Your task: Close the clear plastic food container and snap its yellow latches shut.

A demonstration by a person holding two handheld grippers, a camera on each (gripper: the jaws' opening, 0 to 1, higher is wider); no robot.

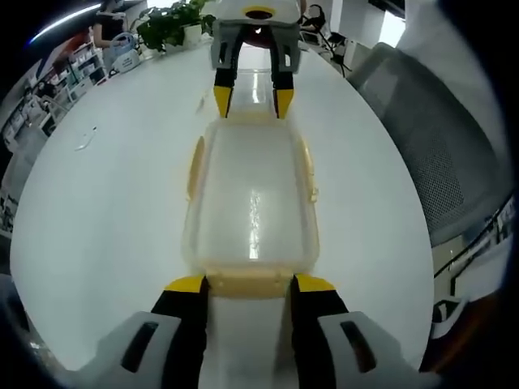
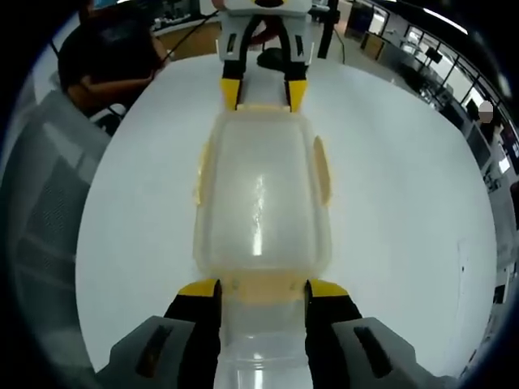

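Note:
The clear plastic container (image 1: pixel 251 194) lies lengthwise on the white table (image 1: pixel 105 211) with its lid on. Yellow side latches (image 1: pixel 195 166) sit against its long walls. My left gripper (image 1: pixel 250 285) is open at the near short end, its yellow-tipped jaws either side of the end latch (image 1: pixel 247 284). My right gripper (image 1: pixel 253 93) faces it from the far end. In the right gripper view the container (image 2: pixel 261 194) runs away from my open right gripper (image 2: pixel 263 289), which straddles the near end latch (image 2: pixel 261 285). The left gripper (image 2: pixel 263 93) is at the far end. A side latch (image 2: pixel 322 168) bulges outward.
A grey mesh chair (image 1: pixel 438 138) stands beside the table on the right. A potted plant (image 1: pixel 174 24) and shelves are beyond the far edge. A small scrap (image 1: pixel 85 142) lies on the table. A person in dark clothes (image 2: pixel 105 57) sits near another chair (image 2: pixel 40 203).

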